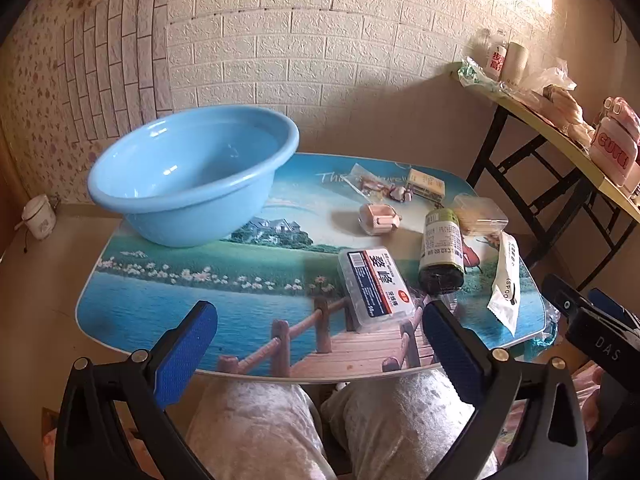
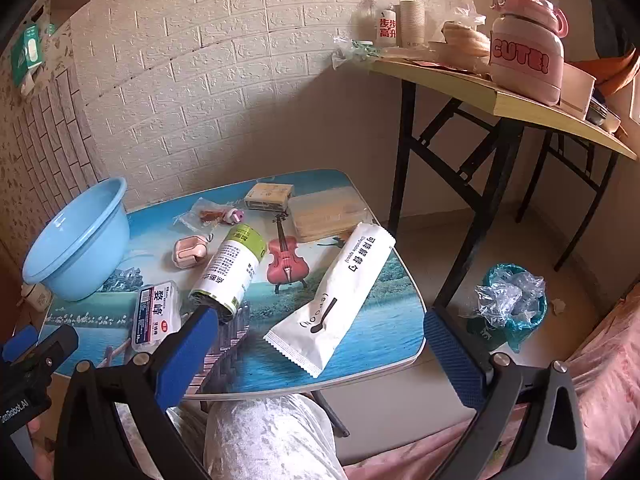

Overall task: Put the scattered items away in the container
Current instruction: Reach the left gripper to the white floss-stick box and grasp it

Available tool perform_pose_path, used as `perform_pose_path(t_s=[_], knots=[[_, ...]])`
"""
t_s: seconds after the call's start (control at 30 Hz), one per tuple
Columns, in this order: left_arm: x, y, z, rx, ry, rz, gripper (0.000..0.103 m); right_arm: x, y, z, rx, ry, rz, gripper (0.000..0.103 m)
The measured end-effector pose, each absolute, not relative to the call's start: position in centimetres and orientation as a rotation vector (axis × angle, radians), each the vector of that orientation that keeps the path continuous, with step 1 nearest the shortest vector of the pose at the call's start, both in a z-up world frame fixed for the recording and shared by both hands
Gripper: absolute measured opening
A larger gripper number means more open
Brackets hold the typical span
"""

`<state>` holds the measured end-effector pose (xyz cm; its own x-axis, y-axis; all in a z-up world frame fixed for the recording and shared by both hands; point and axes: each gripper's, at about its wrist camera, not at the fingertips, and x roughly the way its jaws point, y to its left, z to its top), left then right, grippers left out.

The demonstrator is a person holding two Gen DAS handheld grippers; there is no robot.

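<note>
Nothing binned yet: basin (image 1: 192, 176) empty, items (image 2: 228, 272) all on worktop (image 1: 160, 312); both my claws (image 1: 320, 344) (image 2: 320, 340) released, holding nothing.

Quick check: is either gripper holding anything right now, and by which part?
Nothing held. Left gripper and right gripper are both open, short of the items on the table.

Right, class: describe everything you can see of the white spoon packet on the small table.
The white spoon packet is a long, flat sachet, seemingly paper, with crimped zigzag ends. It carries black Chinese characters and a small spoon drawing near its closer end. It looks sealed and lies flat and diagonal on the right side of the picture-printed table, its far end touching or overlapping a clear plastic box. Neither pair of tongs touches it.
</note>
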<state>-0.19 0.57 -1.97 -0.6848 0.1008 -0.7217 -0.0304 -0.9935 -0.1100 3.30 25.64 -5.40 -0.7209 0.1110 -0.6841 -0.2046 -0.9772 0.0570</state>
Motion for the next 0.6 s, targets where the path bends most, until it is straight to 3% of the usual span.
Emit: perform_pose_path(t_s=[0.37, 0.6], knots=[[-1.4, 3.5, -4.6, -1.205, -0.049, 2.848, 0.103, 3.1, 27.0, -6.9, -1.077, 0.176, 2.729, 0.103], [-2.7, 3.8, -5.9, -1.227, -0.106, 2.855, 0.103, 2.2, 27.6, -8.2, -1.09, 0.179, 2.711, 0.103]])
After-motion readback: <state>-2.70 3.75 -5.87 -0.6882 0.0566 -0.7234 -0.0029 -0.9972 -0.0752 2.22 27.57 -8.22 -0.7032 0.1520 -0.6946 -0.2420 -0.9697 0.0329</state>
